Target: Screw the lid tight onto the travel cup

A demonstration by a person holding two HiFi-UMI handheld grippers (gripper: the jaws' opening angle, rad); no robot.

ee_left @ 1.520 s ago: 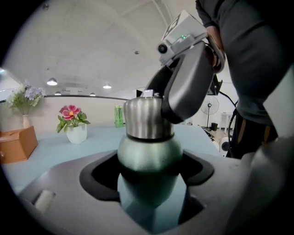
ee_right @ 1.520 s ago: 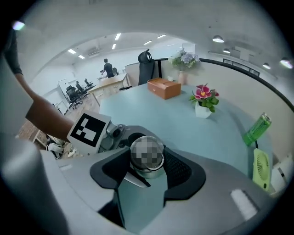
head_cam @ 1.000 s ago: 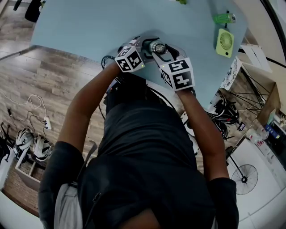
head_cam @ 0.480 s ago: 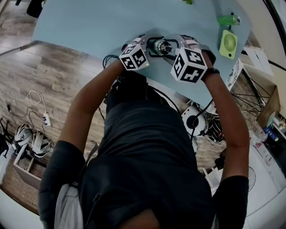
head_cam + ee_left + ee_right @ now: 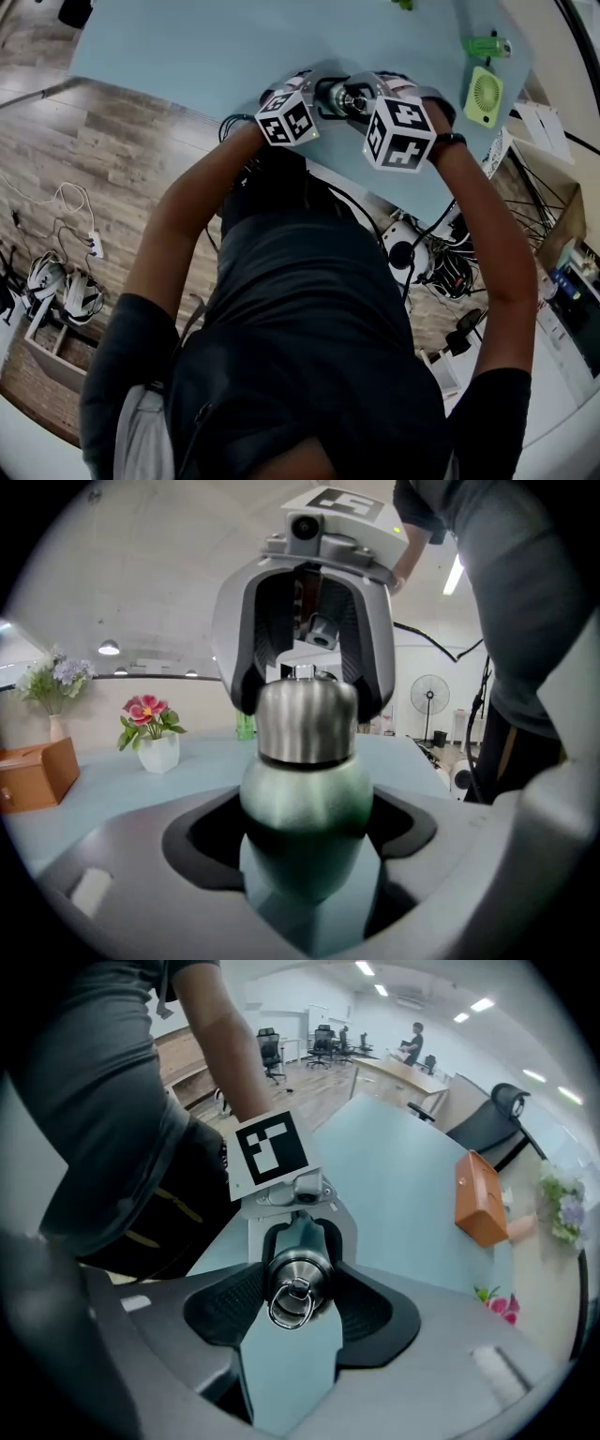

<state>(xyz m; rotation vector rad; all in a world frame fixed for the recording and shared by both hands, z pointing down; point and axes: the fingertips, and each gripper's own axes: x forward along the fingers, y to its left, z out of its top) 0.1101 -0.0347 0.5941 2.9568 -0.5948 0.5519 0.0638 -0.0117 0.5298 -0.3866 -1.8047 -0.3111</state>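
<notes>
Your left gripper (image 5: 307, 841) has its jaws closed round the green body of the travel cup (image 5: 305, 794), which stands upright at the near edge of the pale blue table (image 5: 187, 47), right in front of you. Your right gripper (image 5: 298, 1309) comes down from above the cup, and its dark pads clamp both sides of the steel lid (image 5: 306, 719). The lid sits on the cup's mouth with a thin dark seam below it, and a small metal ring (image 5: 292, 1309) lies on its top. The lid covers whatever is in the cup, and you cannot tell how far it is threaded on. The cup's base is hidden behind the left jaws. In the head view the two marker cubes hide all of the cup but its top. Beyond the cup to the left, a white vase (image 5: 157, 750) holds pink flowers, and an orange-brown box (image 5: 33, 775) stands further left, its contents not visible. A second vase with pale flowers (image 5: 52, 682) is half lost at the edge of the view. To the cup's right on the table lie a small green fan (image 5: 483, 94) and, past it, a green bottle (image 5: 487, 45), too small to read. Far behind the cup stands a floor fan (image 5: 429, 697).
</notes>
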